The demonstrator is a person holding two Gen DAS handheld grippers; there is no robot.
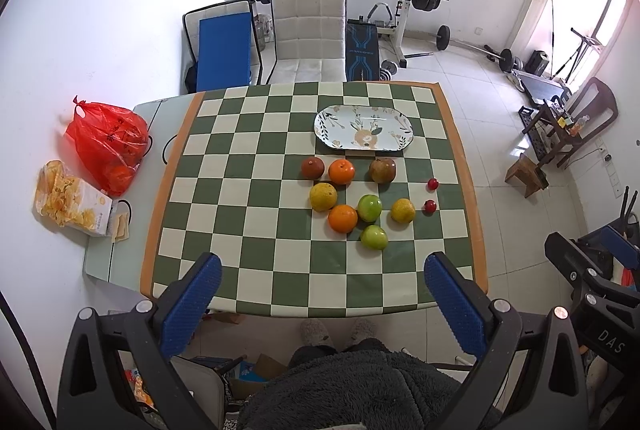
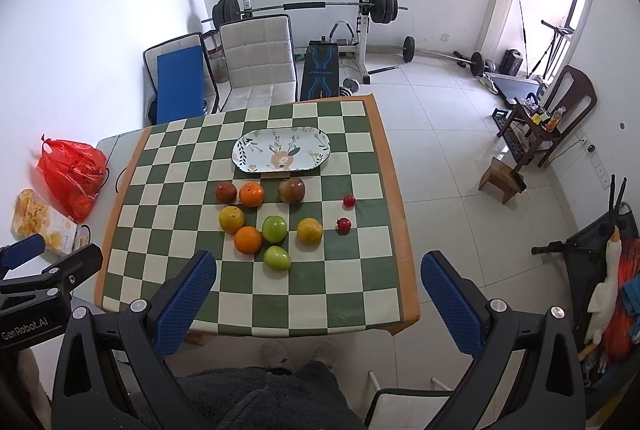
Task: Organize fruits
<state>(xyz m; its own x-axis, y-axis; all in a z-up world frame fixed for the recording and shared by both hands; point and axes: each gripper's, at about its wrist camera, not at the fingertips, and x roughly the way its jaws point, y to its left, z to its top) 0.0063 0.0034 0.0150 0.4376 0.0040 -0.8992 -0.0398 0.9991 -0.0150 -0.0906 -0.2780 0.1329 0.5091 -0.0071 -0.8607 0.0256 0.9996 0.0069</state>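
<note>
Fruits (image 1: 352,201) loose on checkered cloth (image 1: 248,189), just near side of patterned plate (image 1: 364,127), none on it. Left gripper (image 1: 322,294) and right gripper (image 2: 318,290) spread wide, holding nothing, high above table's near edge. Red bag (image 1: 106,145) contents hard to make out.

A table (image 1: 120,262) carries a green-and-cream checked cloth (image 1: 256,230) with an orange border, which leaves a pale strip of tabletop bare along the left edge. On that strip lie a red plastic bag (image 1: 106,145) and, nearer the front, a box of crisps (image 1: 72,201). On the cloth an oval flowered plate (image 1: 364,127) sits towards the far edge. Just in front of it lie loose fruits: two oranges (image 1: 342,171), two yellowish citrus (image 1: 323,196), two green apples (image 1: 370,207), two brownish round fruits (image 1: 383,170), and two small red ones (image 1: 433,183) nearer the right edge.
</note>
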